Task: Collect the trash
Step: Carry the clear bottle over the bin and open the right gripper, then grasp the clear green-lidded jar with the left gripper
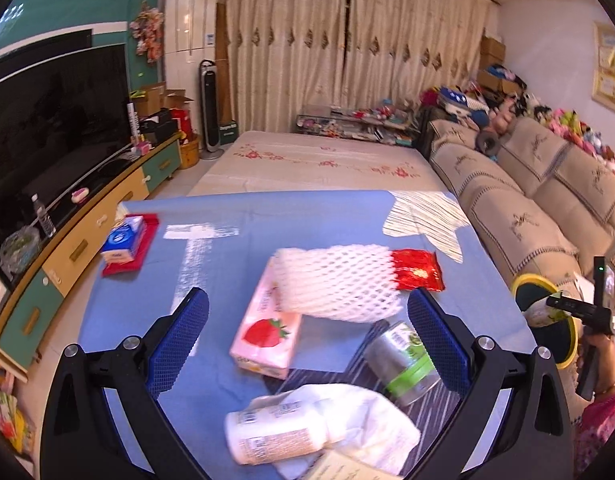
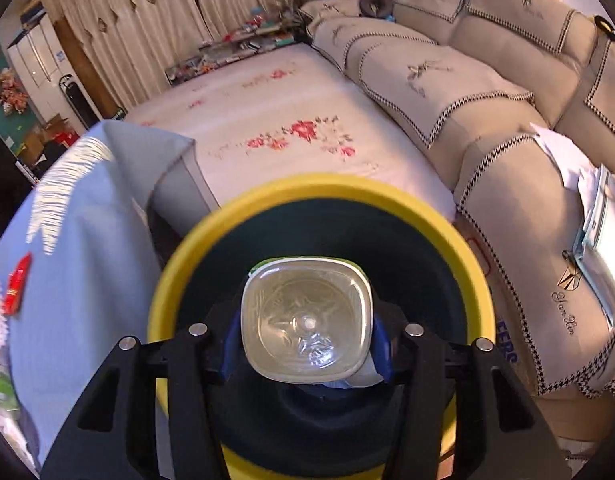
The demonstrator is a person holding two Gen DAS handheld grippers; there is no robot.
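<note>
My right gripper (image 2: 307,340) is shut on a clear plastic bottle (image 2: 307,320), seen bottom-first, held over the mouth of a yellow-rimmed dark bin (image 2: 319,192). From the left wrist view that bin (image 1: 569,344) stands past the table's right edge, with the right gripper (image 1: 547,310) and bottle above it. My left gripper (image 1: 307,340) stands open over the blue table (image 1: 227,248). Between and ahead of its fingers lie a white foam net (image 1: 339,280), a pink strawberry tissue pack (image 1: 267,328), a silver can with a green label (image 1: 403,360), a white bottle (image 1: 267,436) on crumpled white paper (image 1: 367,420), and a red wrapper (image 1: 417,270).
A blue tissue pack on a red tray (image 1: 127,244) sits at the table's left. A striped cloth (image 1: 423,216) lies at the far right corner. A beige sofa (image 2: 487,120) runs along the right, a floral-covered bed (image 2: 287,132) ahead, a TV cabinet (image 1: 87,240) on the left.
</note>
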